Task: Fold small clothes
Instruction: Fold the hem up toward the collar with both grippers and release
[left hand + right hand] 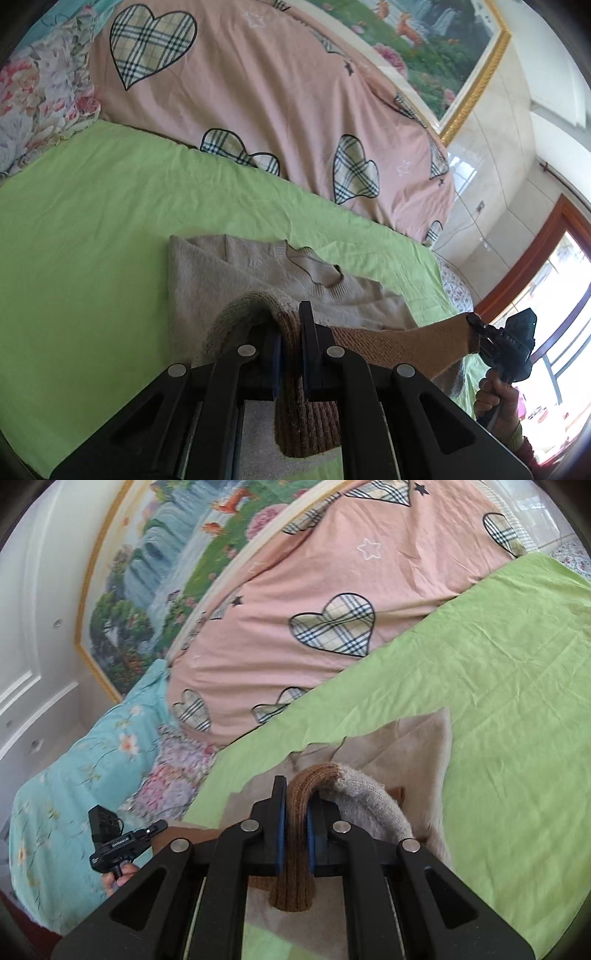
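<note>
Sweater first: a small beige knit sweater [229,273] with a brown ribbed hem lies on the light green bed sheet [74,229], neckline toward the pink quilt with plaid hearts [236,74], and its lower part is lifted off the sheet. The left gripper [290,332] has its jaws nearly shut, clamped on one end of the brown ribbed hem, which bunches between the blue pads and hangs down toward the camera. It points slightly downward across the sweater toward the quilt.

Over to the other side: the right gripper [295,805] is pinched just as tight on the other end of the same hem, brown rib squeezed between its pads with grey-beige knit draped over the right finger. It too tilts gently down over the sweater. From the left wrist view, the hem stretches taut from the left gripper across to the right gripper, seen at the edge of the sweater, with the person's right hand [495,395] wrapped round its handle. From the right wrist view, the person's left hand [118,877] grips the other handle, off the sweater's far side near a turquoise floral blanket [74,775]. Beyond the quilt hangs a gold-framed landscape painting [424,37].
</note>
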